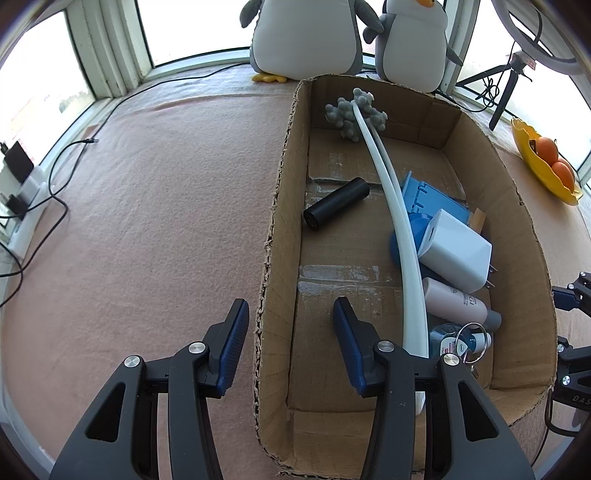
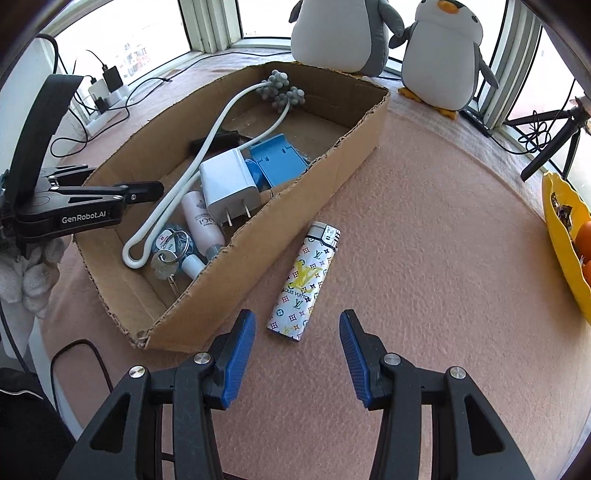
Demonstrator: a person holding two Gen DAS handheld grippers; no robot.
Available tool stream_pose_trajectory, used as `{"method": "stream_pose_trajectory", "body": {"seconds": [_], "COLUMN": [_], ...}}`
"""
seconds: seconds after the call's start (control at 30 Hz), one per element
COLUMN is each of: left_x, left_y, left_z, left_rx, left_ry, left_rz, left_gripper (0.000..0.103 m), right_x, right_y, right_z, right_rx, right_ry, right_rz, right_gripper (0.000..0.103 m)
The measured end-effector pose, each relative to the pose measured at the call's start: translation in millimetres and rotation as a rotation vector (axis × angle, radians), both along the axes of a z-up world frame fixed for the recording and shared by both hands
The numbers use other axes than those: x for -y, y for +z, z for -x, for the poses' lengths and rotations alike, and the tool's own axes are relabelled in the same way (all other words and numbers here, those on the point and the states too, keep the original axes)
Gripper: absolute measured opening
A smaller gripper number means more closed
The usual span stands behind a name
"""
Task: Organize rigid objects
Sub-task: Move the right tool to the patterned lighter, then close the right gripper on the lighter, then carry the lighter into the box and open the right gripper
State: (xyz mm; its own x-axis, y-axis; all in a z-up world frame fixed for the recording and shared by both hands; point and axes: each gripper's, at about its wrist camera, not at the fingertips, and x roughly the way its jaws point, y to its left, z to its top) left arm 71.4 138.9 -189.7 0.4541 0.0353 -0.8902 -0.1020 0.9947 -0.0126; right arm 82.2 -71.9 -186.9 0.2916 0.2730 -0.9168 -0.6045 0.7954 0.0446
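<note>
A patterned white lighter (image 2: pixel 303 284) lies on the pink cloth just right of the cardboard box (image 2: pixel 295 206). My right gripper (image 2: pixel 297 325) hangs open right over the lighter's near end, its pads not touching it. My left gripper (image 1: pixel 290 317) is open too, and its fingers straddle the box's left wall (image 1: pixel 280 221) without pressing on it. Inside the box lie a white charger (image 1: pixel 456 251), a long white tube with grey knobs (image 1: pixel 388 192), a black cylinder (image 1: pixel 336 203), a blue stand (image 1: pixel 428 195), a small bottle (image 1: pixel 454 301) and keys (image 2: pixel 166 262).
Two plush penguins (image 2: pixel 340 33) stand behind the box by the window. A yellow bowl with oranges (image 2: pixel 565 236) sits at the right edge, with a tripod (image 2: pixel 546 147) beyond it. A power strip with cables (image 1: pixel 22 206) lies far left.
</note>
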Motion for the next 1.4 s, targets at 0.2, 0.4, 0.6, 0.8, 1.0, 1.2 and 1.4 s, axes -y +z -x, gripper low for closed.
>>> {"method": "stream_pose_trajectory", "body": {"seconds": [0.2, 0.4, 0.6, 0.8, 1.0, 1.2, 1.4], "left_x": [0, 0, 1, 2, 2, 2, 1], "left_y": [0, 0, 0, -1, -1, -1, 0], "left_z": [0, 0, 0, 1, 0, 0, 0], "left_rx": [-0.001, 0.0, -0.001, 0.0, 0.0, 0.0, 0.0], "left_ry": [0.0, 0.001, 0.002, 0.001, 0.001, 0.001, 0.0], "left_rz": [0.002, 0.002, 0.007, 0.008, 0.008, 0.009, 0.008], "left_gripper": [0.047, 0.047, 0.047, 0.047, 0.047, 0.047, 0.047], "right_x": [-7, -2, -6, -2, 8, 20, 27], "right_y": [-11, -15, -16, -15, -12, 0, 23], "right_z": [-7, -21, -33, -38, -33, -26, -18], "right_rx": [-0.004, -0.01, -0.019, -0.053, -0.051, -0.037, -0.005], "right_ry": [-0.005, -0.034, -0.041, -0.059, -0.096, -0.143, -0.188], "right_rz": [0.015, 0.025, 0.032, 0.019, 0.004, -0.029, -0.075], "right_gripper": [0.044, 0.043, 0.035, 0.021, 0.021, 0.021, 0.021]}}
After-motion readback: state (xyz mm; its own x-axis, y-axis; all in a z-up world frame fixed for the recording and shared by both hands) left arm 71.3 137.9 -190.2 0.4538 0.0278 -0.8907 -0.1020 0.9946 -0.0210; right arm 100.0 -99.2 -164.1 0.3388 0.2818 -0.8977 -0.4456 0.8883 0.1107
